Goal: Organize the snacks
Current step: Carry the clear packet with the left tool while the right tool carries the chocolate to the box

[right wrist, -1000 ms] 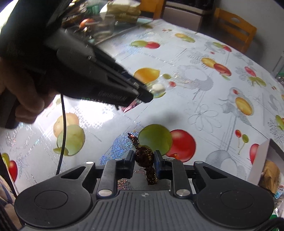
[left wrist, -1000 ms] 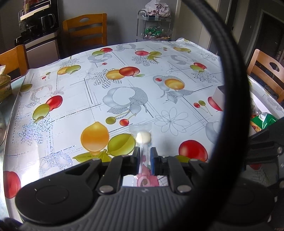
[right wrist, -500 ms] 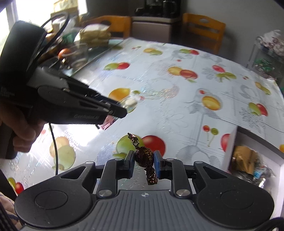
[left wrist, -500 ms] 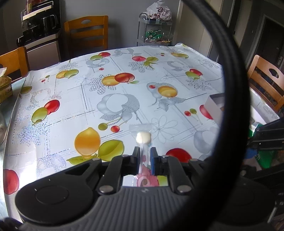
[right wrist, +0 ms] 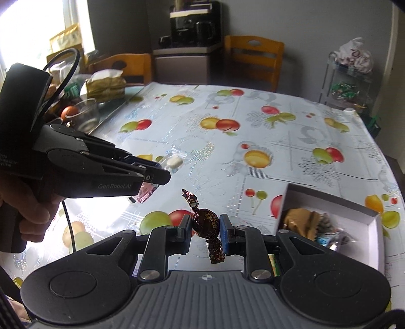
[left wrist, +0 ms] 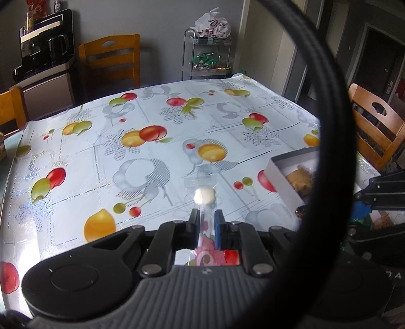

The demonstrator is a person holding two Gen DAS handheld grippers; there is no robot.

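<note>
Left gripper (left wrist: 205,224): my jaws pinch the clear sachet (left wrist: 204,196) by its tail, held above the cloth; feather-light and crinkly.
Right gripper (right wrist: 204,226): clamped across the toffee (right wrist: 206,224), firm core, slick foil.
Box (right wrist: 329,202): lower right, snacks already inside.

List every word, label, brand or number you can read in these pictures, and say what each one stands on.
"GenRobot.AI": side of the left gripper, in the right wrist view.
Small white lines on the left gripper's body: too blurred to read.
Gold lettering on the brown candy wrapper in the right gripper: not legible.
Dark script on the plastic bag atop the shelf: unreadable.
</note>
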